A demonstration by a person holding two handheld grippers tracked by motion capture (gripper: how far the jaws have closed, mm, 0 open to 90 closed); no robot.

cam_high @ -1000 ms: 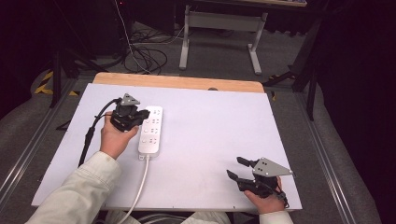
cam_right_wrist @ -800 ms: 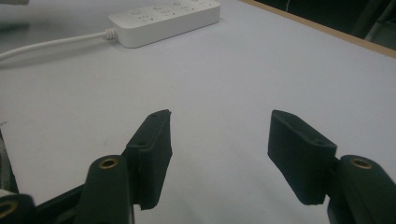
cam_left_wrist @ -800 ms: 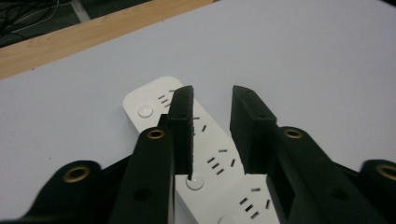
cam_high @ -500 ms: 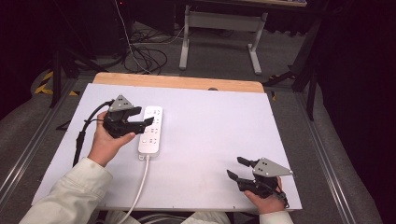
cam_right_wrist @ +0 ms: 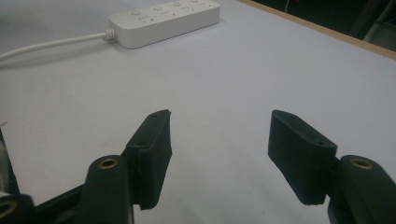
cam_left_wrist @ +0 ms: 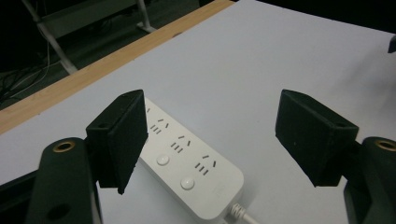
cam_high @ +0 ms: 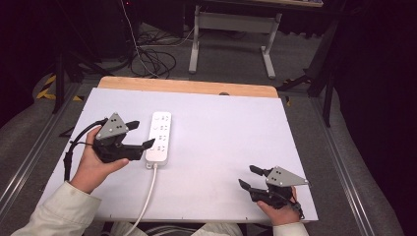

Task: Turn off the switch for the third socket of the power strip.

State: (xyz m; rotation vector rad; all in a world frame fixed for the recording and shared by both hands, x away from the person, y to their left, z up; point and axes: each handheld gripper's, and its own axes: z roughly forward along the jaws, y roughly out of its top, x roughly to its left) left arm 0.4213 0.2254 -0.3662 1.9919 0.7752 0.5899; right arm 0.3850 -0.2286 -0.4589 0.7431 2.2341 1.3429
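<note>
Smooth white oblong power strip [cam_high: 159,137] on matte table [cam_high: 226,132]; both tongs wide, empty.

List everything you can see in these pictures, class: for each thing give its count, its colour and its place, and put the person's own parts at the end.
Power strip: one, white, lying flat left of the middle of the table, long side running away from the person.
Power strip cord: one, white, running from the strip's near end off the table's near edge.
Table: one, white top with a wooden strip along the far edge.
Desk frame: one, grey, on the floor beyond the table.
Cables: several, dark, loose on the floor beyond the table.
Left claw: one, black with a grey plate, open, just left of the strip, nothing between its jaws.
Right claw: one, black with a grey plate, open, at the table's near right corner.
Sleeve: one, pale, bottom left.
</note>
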